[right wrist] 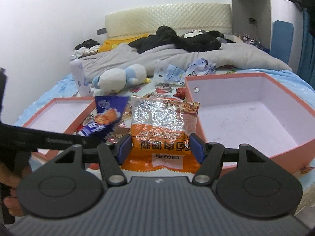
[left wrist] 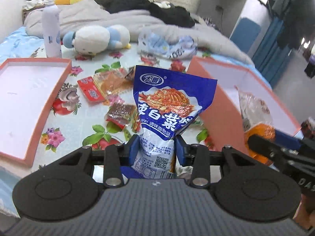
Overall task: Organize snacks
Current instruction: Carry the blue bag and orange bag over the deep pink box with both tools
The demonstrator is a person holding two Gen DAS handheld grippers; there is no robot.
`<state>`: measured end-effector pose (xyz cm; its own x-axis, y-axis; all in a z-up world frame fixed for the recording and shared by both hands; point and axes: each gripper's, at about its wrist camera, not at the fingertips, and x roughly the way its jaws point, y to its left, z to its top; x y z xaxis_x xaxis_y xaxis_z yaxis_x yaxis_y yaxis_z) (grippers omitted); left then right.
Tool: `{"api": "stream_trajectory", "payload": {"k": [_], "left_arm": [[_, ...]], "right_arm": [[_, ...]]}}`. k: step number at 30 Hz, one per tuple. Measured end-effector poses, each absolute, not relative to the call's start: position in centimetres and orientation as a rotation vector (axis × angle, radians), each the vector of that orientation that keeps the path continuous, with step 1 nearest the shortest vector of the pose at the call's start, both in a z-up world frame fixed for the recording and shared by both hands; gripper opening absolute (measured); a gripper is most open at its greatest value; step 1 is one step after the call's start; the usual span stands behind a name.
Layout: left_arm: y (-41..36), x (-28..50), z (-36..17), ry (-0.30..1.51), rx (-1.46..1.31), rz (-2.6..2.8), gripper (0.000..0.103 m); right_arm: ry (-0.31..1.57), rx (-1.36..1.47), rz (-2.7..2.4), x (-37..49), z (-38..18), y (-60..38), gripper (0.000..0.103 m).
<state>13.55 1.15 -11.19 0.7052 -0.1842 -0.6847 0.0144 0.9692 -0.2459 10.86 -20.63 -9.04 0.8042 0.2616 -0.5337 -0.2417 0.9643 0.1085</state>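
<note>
My left gripper [left wrist: 156, 147] is shut on a blue snack packet [left wrist: 169, 106] and holds it upright above the bed; the packet also shows in the right wrist view [right wrist: 104, 118]. My right gripper [right wrist: 160, 147] is shut on an orange snack packet [right wrist: 163, 125], lifted beside the deep pink box [right wrist: 256, 118]. That packet shows at the right of the left wrist view [left wrist: 254, 114], by the same box [left wrist: 216, 106]. Several red and orange snack packets [left wrist: 110, 84] lie on the floral sheet between the boxes. A shallow pink box lid [left wrist: 29, 98] lies at the left.
A plush penguin [left wrist: 94, 37], a white bottle [left wrist: 51, 31] and a crumpled plastic bag [left wrist: 167, 45] lie behind the snacks. Grey bedding and dark clothes [left wrist: 149, 9] fill the far end of the bed. A blue chair [left wrist: 246, 31] stands at the right.
</note>
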Motion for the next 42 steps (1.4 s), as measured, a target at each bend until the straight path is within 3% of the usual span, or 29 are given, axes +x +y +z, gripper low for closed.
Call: {"api": "stream_trajectory", "payload": {"k": [17, 30, 36, 42], "left_arm": [[-2.5, 12.7, -5.2, 0.687, -0.226, -0.158, 0.045], [-10.0, 20.8, -1.0, 0.659, -0.211, -0.341, 0.045], [-13.5, 25.0, -0.2, 0.721, -0.233, -0.409, 0.045], [-16.0, 30.3, -2.7, 0.816, -0.203, -0.408, 0.045]], "right_arm": [[0.522, 0.059, 0.204, 9.4, -6.4, -24.9, 0.066], [0.437, 0.056, 0.083, 15.7, -4.1, -31.3, 0.066], [0.489, 0.134, 0.053, 19.1, -4.8, -34.9, 0.066], [0.606, 0.154, 0.012, 23.1, -7.0, -37.3, 0.066]]}}
